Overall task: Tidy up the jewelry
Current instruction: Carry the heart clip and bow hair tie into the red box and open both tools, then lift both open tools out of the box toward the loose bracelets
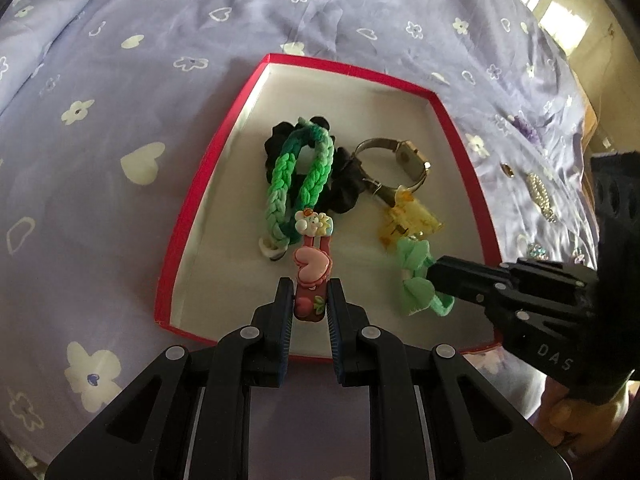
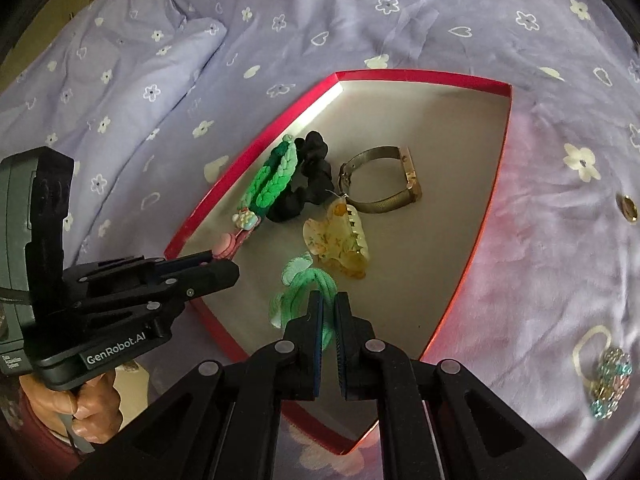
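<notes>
A red-rimmed box (image 1: 188, 200) (image 2: 500, 160) lies on the bed. Inside are a green braided band (image 1: 296, 172) (image 2: 272, 184), a black scrunchie (image 1: 344, 192) (image 2: 312, 184), a gold watch (image 1: 408, 160) (image 2: 384, 180) and a yellow claw clip (image 1: 408, 220) (image 2: 340, 244). My left gripper (image 1: 308, 300) (image 2: 216, 268) is shut on a pink hair clip (image 1: 312, 268) (image 2: 228, 246) with a heart charm, over the box's near left part. My right gripper (image 2: 328, 312) (image 1: 436, 276) is shut on a mint green bow hair tie (image 1: 416, 276) (image 2: 304, 288), low over the box floor.
The purple flowered bedsheet (image 1: 120, 100) surrounds the box. On it to the right lie a small gold ring (image 2: 629, 208) (image 1: 507, 170), a pearl clip (image 1: 542, 196) and a pastel beaded piece (image 2: 610, 380). A pillow (image 2: 100, 80) lies at far left.
</notes>
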The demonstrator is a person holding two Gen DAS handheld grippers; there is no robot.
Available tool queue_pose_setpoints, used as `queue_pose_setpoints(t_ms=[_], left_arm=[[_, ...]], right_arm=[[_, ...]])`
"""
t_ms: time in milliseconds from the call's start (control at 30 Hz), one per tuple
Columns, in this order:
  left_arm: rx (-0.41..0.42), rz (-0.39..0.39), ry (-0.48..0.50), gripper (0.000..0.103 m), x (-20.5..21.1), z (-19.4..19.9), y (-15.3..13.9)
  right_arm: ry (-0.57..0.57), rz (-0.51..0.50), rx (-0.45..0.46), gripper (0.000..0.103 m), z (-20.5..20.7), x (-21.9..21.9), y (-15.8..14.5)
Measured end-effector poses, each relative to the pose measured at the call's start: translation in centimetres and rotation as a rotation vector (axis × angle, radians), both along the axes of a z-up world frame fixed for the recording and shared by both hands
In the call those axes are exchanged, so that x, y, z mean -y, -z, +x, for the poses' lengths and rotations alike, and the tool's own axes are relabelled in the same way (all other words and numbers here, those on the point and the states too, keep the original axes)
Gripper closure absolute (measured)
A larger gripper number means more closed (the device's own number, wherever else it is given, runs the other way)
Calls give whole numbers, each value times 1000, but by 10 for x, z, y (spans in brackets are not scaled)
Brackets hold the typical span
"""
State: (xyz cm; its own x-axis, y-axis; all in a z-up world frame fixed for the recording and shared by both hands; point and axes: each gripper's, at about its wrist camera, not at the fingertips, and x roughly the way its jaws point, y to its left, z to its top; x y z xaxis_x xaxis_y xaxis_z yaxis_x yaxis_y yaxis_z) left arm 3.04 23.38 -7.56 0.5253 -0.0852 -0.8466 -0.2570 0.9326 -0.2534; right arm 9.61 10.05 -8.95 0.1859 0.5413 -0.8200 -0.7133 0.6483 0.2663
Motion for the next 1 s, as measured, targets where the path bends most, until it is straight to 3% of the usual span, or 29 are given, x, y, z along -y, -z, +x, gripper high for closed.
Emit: queue_pose_setpoints(t_ms=[400, 533, 733, 867, 1000], left_arm=[[-17, 22, 7, 88, 5, 3, 3], [-17, 16, 6, 82, 5, 2, 1], [-8, 27, -1, 77, 4, 0, -3], [-2, 32, -6, 73, 5, -2, -7], [-2, 44, -2, 73, 7, -3, -9]], right_arm=[[-54, -72, 15, 93, 0, -10, 2], [-65, -91, 15, 92, 0, -13, 2], [-43, -48, -2, 83, 0, -7, -2], [-21, -13, -1, 68, 0, 1, -7], [14, 29, 3, 69, -1, 17, -16]])
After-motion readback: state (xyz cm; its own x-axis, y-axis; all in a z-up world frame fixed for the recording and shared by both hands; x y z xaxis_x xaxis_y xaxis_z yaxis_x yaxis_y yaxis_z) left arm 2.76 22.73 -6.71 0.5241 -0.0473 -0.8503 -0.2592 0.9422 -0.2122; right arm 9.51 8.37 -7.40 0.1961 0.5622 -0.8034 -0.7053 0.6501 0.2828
